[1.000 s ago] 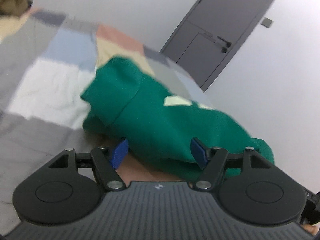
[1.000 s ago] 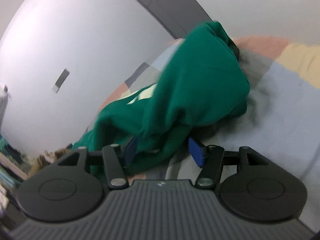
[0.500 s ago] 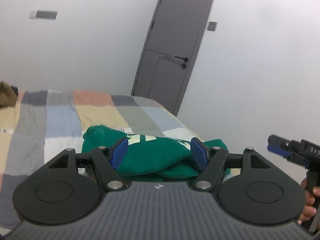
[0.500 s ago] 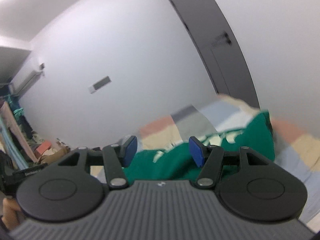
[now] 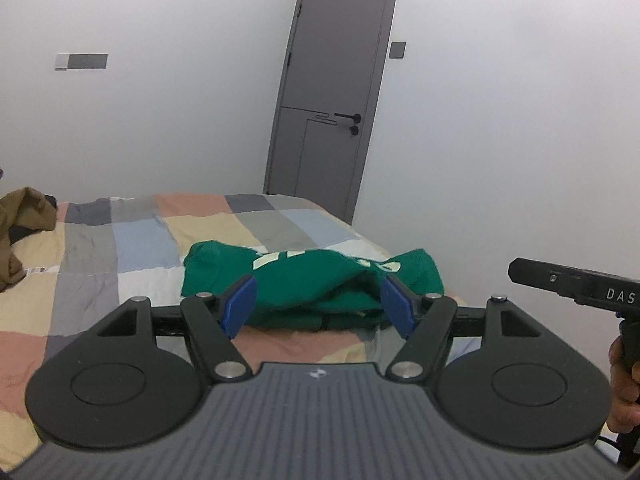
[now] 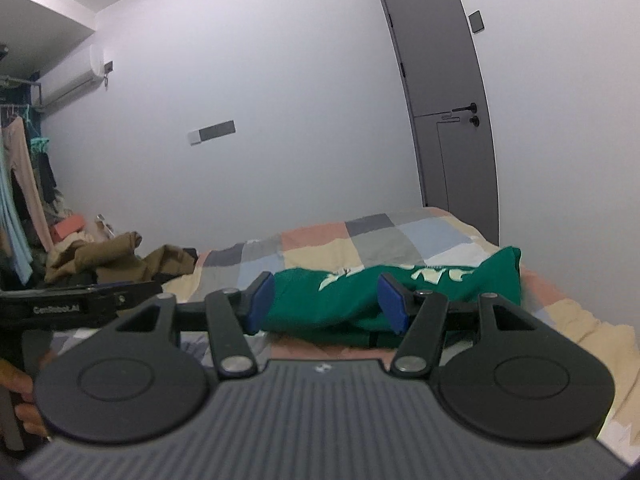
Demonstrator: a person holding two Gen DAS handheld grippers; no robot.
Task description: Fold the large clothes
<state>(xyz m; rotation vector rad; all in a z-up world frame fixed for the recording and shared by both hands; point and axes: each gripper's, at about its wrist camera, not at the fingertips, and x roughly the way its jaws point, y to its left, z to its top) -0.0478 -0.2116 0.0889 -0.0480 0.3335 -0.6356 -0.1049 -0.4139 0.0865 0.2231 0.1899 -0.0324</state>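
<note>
White-walled bedroom w/ 1 grey door (image 5: pixel 334 92) and 1 bed under a patchwork checked cover (image 5: pixel 132 248). 1 green sweatshirt (image 5: pixel 308 284), pale lettering on top, lies folded in a bundle near the bed's right edge; 1 brown garment heap (image 6: pixel 116 256) sits far left. 2 grippers up off the bed: left gripper (image 5: pixel 318 308) and right gripper (image 6: pixel 324 304) both w/ jaws apart, nothing between the blue pads, sweatshirt lying beyond them.

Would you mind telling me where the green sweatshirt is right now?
The green sweatshirt lies folded on the patchwork bedspread, toward the bed's door-side edge. In both wrist views it sits just beyond the open tongs, untouched.
</note>
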